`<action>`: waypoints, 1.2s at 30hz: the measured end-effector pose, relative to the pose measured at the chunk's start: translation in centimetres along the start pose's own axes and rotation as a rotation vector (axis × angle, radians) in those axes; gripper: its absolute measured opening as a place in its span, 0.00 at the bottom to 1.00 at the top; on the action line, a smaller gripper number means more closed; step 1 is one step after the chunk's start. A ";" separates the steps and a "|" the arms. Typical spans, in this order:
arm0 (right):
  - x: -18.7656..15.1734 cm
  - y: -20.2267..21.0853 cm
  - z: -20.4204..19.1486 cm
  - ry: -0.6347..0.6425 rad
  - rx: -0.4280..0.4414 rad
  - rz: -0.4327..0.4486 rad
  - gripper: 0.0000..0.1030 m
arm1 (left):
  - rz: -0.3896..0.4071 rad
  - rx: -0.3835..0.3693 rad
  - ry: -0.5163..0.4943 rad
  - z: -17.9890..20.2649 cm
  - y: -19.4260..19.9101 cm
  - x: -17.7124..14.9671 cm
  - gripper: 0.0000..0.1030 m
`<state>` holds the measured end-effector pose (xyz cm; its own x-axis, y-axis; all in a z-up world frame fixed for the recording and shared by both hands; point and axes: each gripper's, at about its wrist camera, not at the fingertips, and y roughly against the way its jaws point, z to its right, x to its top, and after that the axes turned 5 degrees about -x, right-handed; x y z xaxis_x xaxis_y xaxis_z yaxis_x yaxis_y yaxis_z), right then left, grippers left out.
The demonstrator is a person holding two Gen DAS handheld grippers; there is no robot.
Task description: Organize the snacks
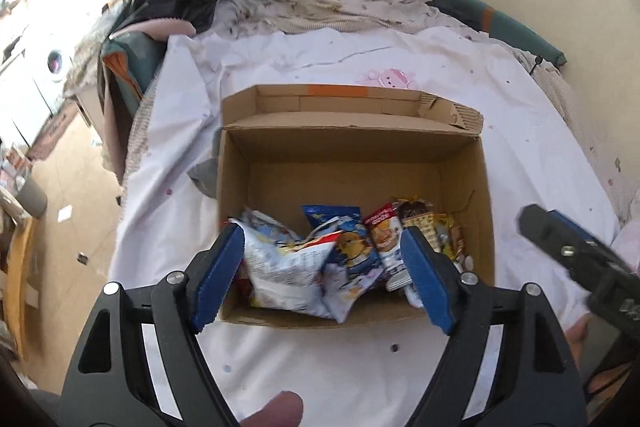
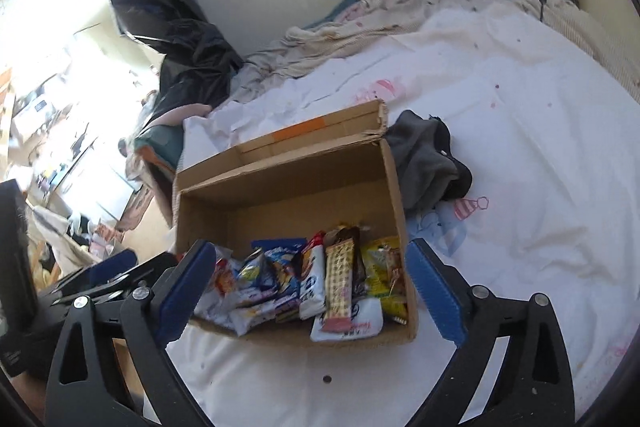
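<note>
Both tools gape (empty, seemingly) above snacks; box.

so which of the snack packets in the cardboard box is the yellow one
The yellow crinkly packet lying against the right wall of the brown cardboard box, just right of the tan checked bar. The other packets are mostly white, blue or red.

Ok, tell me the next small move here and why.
Probably lift both clear: the left hand-held gripper and right hand-held gripper stand open and empty over the cardboard box, the snack packets all lie inside, and none show on the bed sheet.
</note>
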<state>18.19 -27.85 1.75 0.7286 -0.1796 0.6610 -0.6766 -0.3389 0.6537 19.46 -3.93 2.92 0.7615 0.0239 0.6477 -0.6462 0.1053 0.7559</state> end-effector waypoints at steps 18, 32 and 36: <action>-7.0 5.5 -3.0 0.132 -0.108 0.045 1.00 | 0.120 0.016 0.075 -5.3 6.9 -7.6 0.96; -9.6 5.2 -5.8 0.255 -0.198 0.074 1.00 | 0.102 0.012 0.109 -6.2 7.9 -11.3 1.00; -9.6 4.7 -5.7 0.246 -0.202 0.065 1.00 | 0.106 0.017 0.107 -6.1 8.0 -11.6 1.00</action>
<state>7.40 -22.45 0.61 0.6523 0.0417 0.7568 -0.7463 -0.1396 0.6508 5.76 2.75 0.89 0.6897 0.1394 0.7105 -0.7230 0.0798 0.6862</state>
